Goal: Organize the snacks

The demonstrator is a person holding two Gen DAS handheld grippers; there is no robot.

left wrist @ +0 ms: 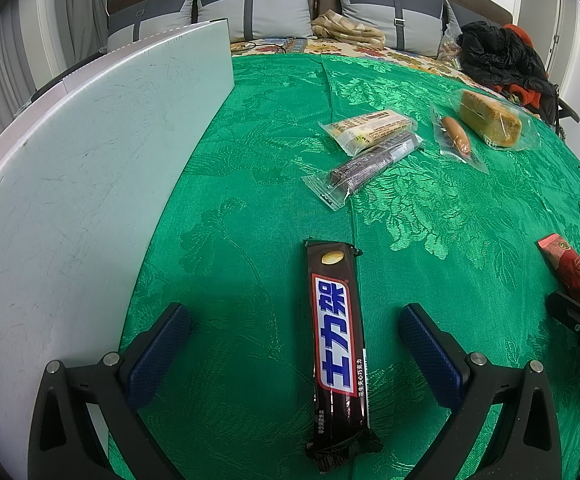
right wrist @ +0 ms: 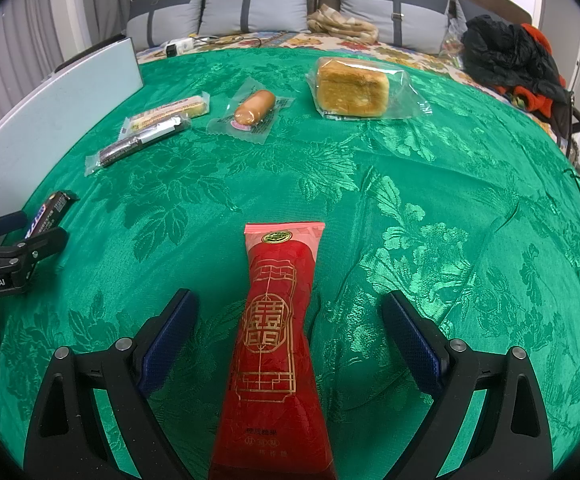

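Both tongs gape wide: left tongs (left wrist: 294, 334) straddle a chocolate bar (left wrist: 337, 348), right tongs (right wrist: 290, 318) a red packet (right wrist: 276, 344).

Cloth (right wrist: 429, 184): green woven damask, satiny sheen
Chocolate bar (left wrist: 339, 356): glossy film wrapper
Red packet (right wrist: 276, 344): glossy wrapper, gold print
Board (left wrist: 90, 152): matt white, scuffed

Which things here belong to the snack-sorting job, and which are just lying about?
Job: Snickers bar, red candy packet, wrapped sausage, bagged bread loaf, dark wafer bar, yellow biscuit pack.

Lying about: black jacket, cushions, white board.
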